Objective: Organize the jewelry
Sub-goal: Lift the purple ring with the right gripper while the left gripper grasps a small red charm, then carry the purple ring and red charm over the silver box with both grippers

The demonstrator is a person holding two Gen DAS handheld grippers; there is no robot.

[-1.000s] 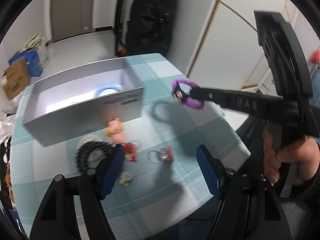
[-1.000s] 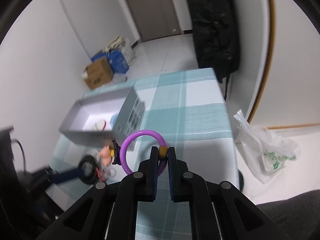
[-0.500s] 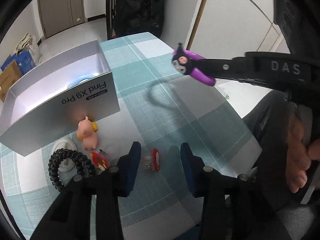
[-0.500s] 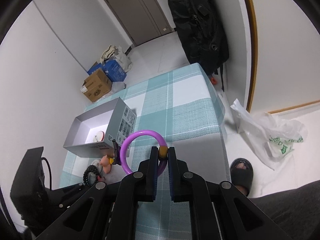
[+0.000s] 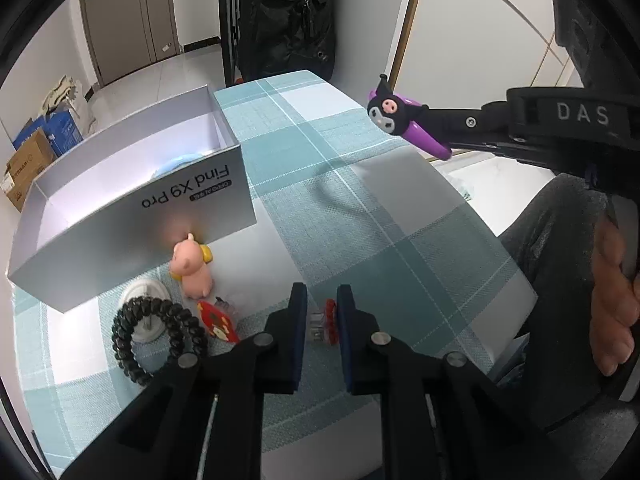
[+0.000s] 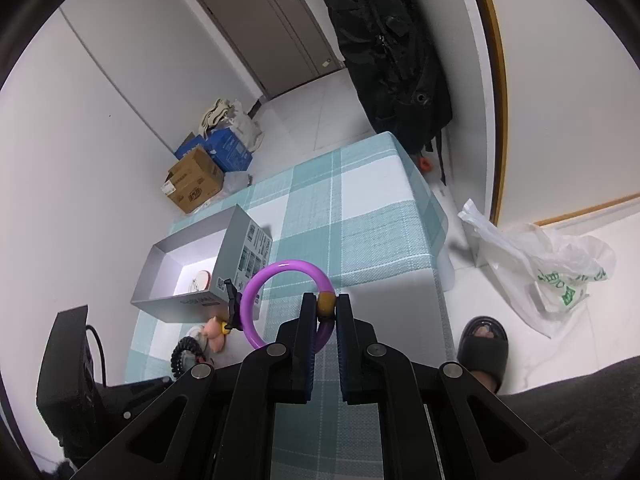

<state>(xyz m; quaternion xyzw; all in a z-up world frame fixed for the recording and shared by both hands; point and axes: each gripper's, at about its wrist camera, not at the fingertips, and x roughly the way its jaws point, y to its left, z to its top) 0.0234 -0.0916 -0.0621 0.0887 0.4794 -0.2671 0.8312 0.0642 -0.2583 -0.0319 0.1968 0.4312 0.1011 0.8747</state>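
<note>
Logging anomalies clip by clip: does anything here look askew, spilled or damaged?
Nothing looks damaged or spilled. The grey box sits at an angle to the checked tablecloth, and loose pieces, a black spiral hair tie, a pink pig charm and a red charm, lie scattered beside it, unsorted.

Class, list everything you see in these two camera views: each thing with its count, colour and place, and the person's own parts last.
Purple plastic ring with black cartoon charm: one, held above the table by the right claw.
Grey open cardboard box: one, on the table's left.
Pink pig figure: one, against the box front.
Black spiral hair tie: one, beside the pig.
Red flat charm: one, right of the tie.
Red and clear clip: one, between the left claw's fingers.
Teal checked tablecloth: one, covering the table.
White plastic bag: one, on the floor.
Left claw: black, nearly shut around the clip.
Right claw: black, shut on the ring.
</note>
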